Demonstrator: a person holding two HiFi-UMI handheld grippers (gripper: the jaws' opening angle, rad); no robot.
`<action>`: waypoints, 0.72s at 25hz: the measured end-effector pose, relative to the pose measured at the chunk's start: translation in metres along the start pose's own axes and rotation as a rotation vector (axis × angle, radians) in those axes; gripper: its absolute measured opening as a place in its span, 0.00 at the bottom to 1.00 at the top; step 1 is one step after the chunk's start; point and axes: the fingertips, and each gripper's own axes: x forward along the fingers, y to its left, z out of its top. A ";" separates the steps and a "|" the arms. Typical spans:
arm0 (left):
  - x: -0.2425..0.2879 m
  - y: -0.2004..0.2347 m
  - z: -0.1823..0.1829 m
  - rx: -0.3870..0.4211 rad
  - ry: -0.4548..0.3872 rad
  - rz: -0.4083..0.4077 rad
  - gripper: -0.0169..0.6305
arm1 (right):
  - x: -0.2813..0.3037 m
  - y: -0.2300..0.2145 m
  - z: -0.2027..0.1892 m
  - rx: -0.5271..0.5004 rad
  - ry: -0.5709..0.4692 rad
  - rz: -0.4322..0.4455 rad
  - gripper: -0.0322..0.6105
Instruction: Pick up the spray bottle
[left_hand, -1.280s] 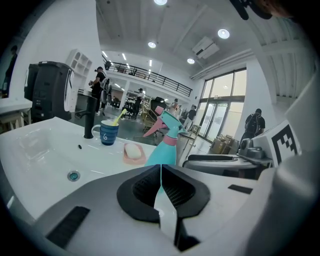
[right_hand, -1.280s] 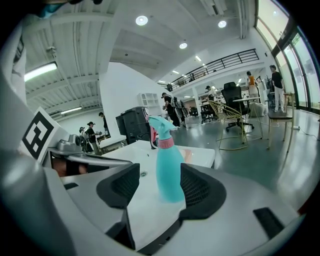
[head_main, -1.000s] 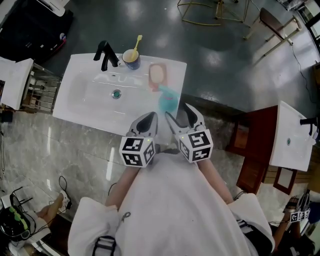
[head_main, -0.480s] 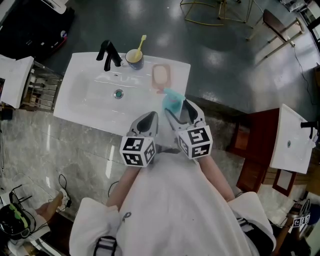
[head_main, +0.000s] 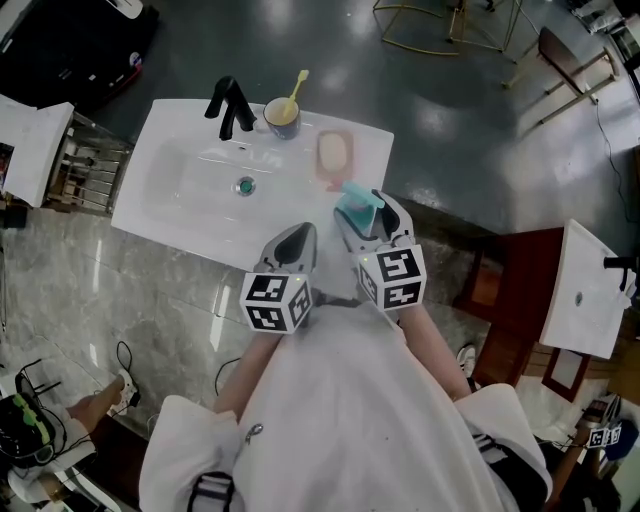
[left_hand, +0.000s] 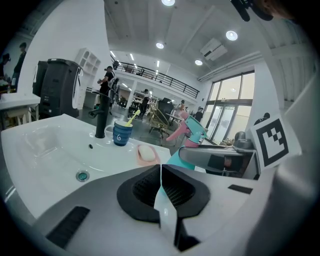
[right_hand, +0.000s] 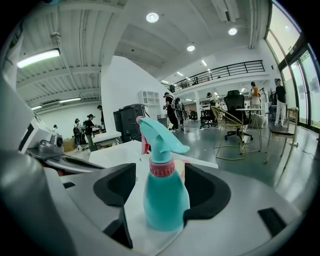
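Teal spray bottle stands upright — clamped in the right gripper.

Light falls evenly from above in the head view, which dims toward its corners. The white sink is the brightest patch, with soft glare streaks across its basin. At the upper right the dark polished floor mirrors pale blobs of overhead light. Shadows are faint and short.

Both gripper views are fisheye: straight lines bow outward and a black vignette rings each frame. In the right gripper view, round ceiling lights at the top and a strip lamp at the upper left burn out to white. In the left gripper view, the windows right of centre are overexposed. The spray bottle looks slightly soft, and the distant room is hazy.
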 end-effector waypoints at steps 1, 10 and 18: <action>0.000 0.002 0.001 0.001 0.000 0.001 0.07 | 0.002 0.000 0.000 -0.002 0.003 0.000 0.51; -0.002 0.014 0.003 -0.022 0.000 0.017 0.07 | 0.013 -0.005 0.000 -0.021 0.022 -0.020 0.51; -0.005 0.028 0.005 -0.042 -0.006 0.038 0.07 | 0.026 -0.003 0.000 -0.056 0.035 -0.022 0.51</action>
